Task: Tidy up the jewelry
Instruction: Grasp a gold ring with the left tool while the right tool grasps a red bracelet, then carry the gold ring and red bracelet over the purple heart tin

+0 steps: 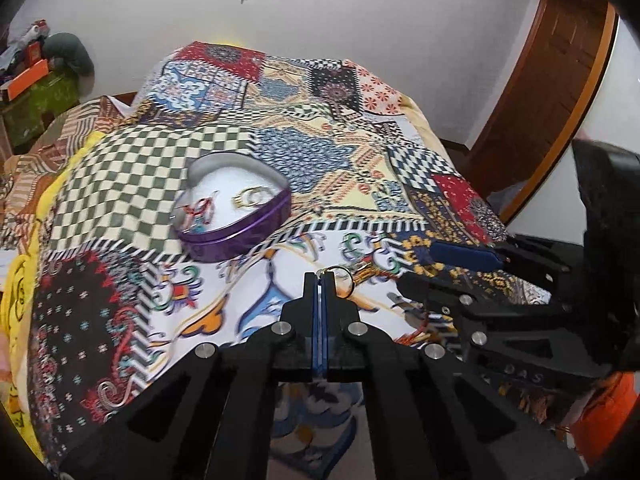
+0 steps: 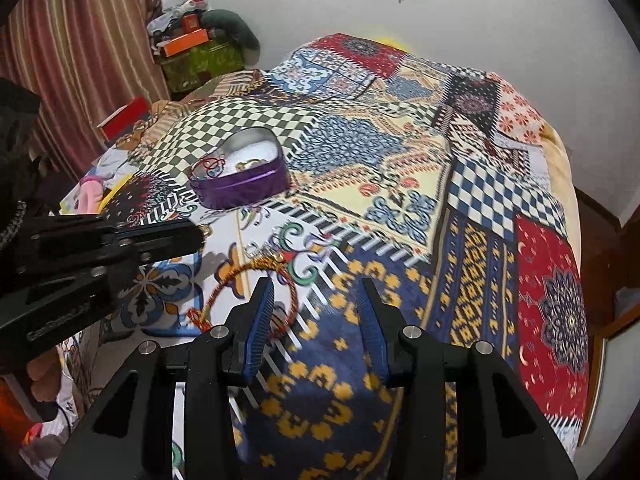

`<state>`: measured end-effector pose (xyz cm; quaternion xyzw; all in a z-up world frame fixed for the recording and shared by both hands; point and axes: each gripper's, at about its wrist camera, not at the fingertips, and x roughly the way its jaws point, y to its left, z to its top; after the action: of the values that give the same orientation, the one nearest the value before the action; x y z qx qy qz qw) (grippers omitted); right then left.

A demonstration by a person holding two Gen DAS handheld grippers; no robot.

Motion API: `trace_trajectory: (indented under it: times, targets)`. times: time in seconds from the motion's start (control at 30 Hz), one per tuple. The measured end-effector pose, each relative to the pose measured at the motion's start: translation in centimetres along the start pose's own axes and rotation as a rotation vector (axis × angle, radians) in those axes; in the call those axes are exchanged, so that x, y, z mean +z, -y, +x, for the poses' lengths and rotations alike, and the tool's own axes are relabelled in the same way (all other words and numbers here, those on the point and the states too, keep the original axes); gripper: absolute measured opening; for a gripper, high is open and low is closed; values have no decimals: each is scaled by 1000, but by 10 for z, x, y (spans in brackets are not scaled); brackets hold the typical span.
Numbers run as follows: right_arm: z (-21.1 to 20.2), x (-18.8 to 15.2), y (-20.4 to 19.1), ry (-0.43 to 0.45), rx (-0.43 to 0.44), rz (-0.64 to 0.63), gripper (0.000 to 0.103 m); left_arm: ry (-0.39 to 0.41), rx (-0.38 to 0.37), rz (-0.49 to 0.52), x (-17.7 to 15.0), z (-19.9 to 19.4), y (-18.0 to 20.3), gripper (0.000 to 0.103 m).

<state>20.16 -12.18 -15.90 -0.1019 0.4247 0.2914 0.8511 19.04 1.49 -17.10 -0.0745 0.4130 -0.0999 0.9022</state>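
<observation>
A purple heart-shaped tin (image 1: 236,236) lies open on the patterned bedspread, with a gold ring and coloured jewelry on its white lining; it also shows in the right wrist view (image 2: 244,184). My left gripper (image 1: 320,276) is shut on a small gold ring (image 1: 343,277), held above the bed, in front of and to the right of the tin. It enters the right wrist view from the left (image 2: 196,234). My right gripper (image 2: 316,284) is open and empty above the bed. A red and gold beaded bracelet (image 2: 256,272) lies just left of its fingers. A small silvery piece (image 2: 260,247) lies beyond it.
The patchwork bedspread (image 2: 400,160) covers the whole bed. A cluttered green box with orange items (image 2: 200,60) stands at the far left by a striped curtain (image 2: 80,40). A wooden door frame (image 1: 560,100) is at the right. Clothes and a red box (image 2: 124,120) lie at the bed's left edge.
</observation>
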Motion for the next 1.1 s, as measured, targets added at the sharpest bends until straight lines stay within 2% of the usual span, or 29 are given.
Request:
trace_trajectory:
  times: [0.13, 0.4, 0.57, 0.6, 0.93, 1.1]
  targets:
    - [21, 9, 0, -68, 44, -19, 39, -7, 14, -7, -5, -2, -8, 0]
    - [29, 11, -10, -79, 45, -87, 39, -23, 18, -33, -13, 2, -17, 0]
    - [27, 9, -12, -64, 54, -107, 11, -21, 29, -14, -15, 2, -12, 0]
    - [27, 8, -14, -64, 57, -112, 9, -21, 30, -12, -16, 1, -12, 0]
    - [15, 4, -16, -60, 78, -76, 5, -1, 39, -17, -15, -12, -12, 0]
    - [2, 8, -18, -19, 79, -62, 5, 15, 56, -12, -13, -20, -12, 0]
